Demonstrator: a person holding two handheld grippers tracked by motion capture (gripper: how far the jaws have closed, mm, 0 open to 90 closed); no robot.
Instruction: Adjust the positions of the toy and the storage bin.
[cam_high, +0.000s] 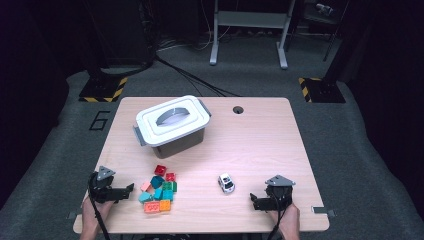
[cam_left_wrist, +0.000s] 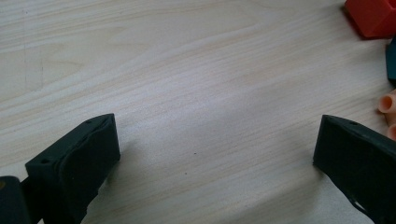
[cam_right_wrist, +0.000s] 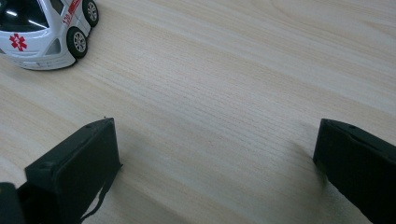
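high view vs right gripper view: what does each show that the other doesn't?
High view only: lidded box, pile of blocks, the left hand-held gripper, the floor. Right gripper view only: the red cross on the toy car's hood. Both: the toy car, the wooden table and the right hand-held gripper, jaws open with nothing between them.

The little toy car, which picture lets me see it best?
The right gripper view: the toy car looks big there, with red cross markings and wheels clear, though cut off at the edge. The high view shows it whole but tiny.
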